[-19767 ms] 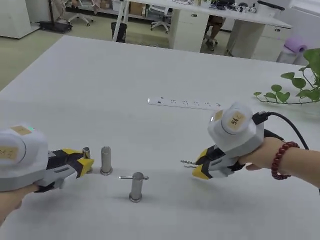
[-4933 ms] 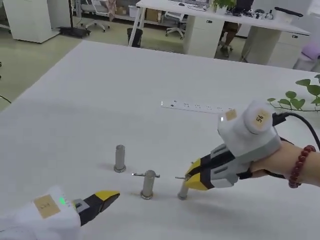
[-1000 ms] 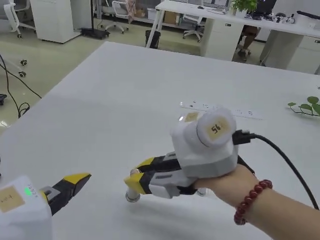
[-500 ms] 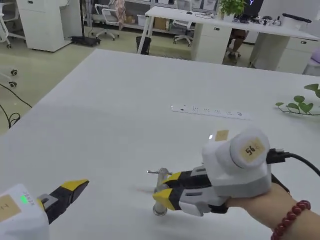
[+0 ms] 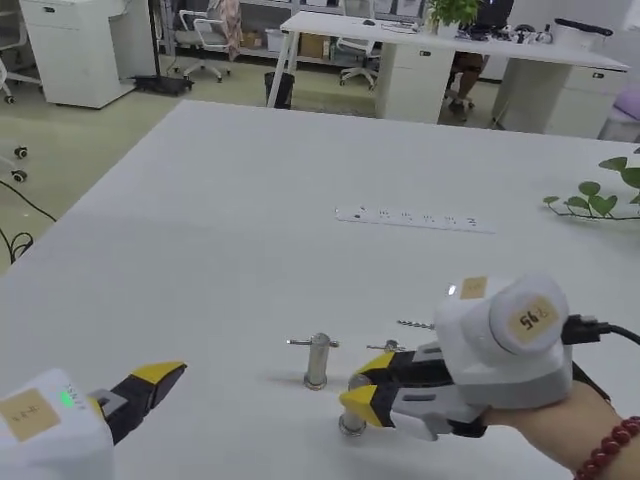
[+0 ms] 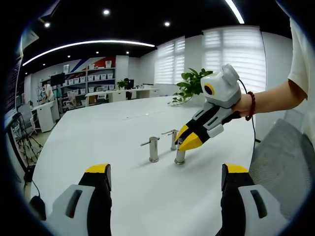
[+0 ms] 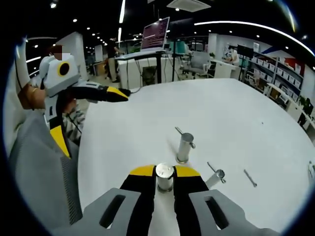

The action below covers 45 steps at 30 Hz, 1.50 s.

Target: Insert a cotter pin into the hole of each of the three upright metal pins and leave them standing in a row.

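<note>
My right gripper (image 5: 362, 395) is shut on the top of a plain metal pin (image 5: 350, 424), held upright with its base at the tabletop; no cotter pin shows in it. Just beyond stand two metal pins, each with a cotter pin through it: one (image 5: 317, 361) to the left, one (image 5: 391, 347) behind the gripper. In the right gripper view the held pin (image 7: 164, 177) sits between the shut jaws. A loose cotter pin (image 5: 415, 324) lies farther back. My left gripper (image 6: 165, 172) is open with nothing in it and hovers near the front left (image 5: 165, 378).
A white power strip (image 5: 410, 218) lies across the middle of the white table (image 5: 200, 220). A leafy plant (image 5: 600, 195) trails in at the right edge. Office desks and chairs stand beyond the table's far edge.
My right gripper has carried the plain pin rightward, to just in front of the two pins with cotter pins. The left gripper has stayed put, open. The head camera has shifted.
</note>
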### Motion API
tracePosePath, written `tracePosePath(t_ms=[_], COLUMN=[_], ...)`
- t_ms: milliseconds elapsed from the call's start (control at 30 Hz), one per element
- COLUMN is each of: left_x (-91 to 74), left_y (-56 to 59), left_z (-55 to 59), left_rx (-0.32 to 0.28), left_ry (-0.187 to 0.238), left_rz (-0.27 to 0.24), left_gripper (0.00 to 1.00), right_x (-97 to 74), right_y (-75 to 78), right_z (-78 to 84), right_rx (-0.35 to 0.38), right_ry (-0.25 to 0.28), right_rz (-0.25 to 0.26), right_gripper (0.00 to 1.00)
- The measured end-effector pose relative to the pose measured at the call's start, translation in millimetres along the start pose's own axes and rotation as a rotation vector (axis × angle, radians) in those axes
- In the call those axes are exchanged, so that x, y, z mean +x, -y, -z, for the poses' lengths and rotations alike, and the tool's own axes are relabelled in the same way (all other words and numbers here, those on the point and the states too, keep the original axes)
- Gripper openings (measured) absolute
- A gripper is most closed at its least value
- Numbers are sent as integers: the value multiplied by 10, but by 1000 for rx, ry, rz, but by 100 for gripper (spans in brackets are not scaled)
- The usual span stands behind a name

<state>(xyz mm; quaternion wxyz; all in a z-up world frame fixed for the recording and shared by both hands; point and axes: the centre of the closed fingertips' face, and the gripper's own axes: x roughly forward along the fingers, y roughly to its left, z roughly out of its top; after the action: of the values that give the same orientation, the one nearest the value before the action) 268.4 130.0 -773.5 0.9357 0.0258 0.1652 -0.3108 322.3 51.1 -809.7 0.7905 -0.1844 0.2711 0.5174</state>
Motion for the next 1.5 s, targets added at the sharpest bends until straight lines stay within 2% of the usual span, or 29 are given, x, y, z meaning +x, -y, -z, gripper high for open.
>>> tracePosePath(t_ms=[333, 700, 867, 1000, 1167, 1333, 1500], left_x=[30, 89, 104, 116, 129, 145, 170], left_y=[-1, 50, 67, 57, 50, 64, 81], left_z=[9, 20, 19, 15, 7, 1, 17], left_rx=[8, 7, 8, 7, 2, -4, -4], left_ry=[-8, -20, -25, -26, -23, -22, -30], left_rz=[0, 13, 19, 17, 14, 20, 23], left_gripper=[92, 91, 92, 92, 93, 92, 93], right_x=[-15, -41, -73, -116, -219, -346, -481], right_y=[19, 22, 67, 52, 46, 174, 384], right_z=[157, 155, 159, 189, 114, 101, 163], right_rx=[17, 42, 73, 85, 114, 130, 150], right_ry=[-15, 44, 75, 69, 99, 84, 58], right_rz=[-1, -16, -5, -18, -38, -21, 11], right_gripper=[13, 15, 21, 25, 29, 31, 31])
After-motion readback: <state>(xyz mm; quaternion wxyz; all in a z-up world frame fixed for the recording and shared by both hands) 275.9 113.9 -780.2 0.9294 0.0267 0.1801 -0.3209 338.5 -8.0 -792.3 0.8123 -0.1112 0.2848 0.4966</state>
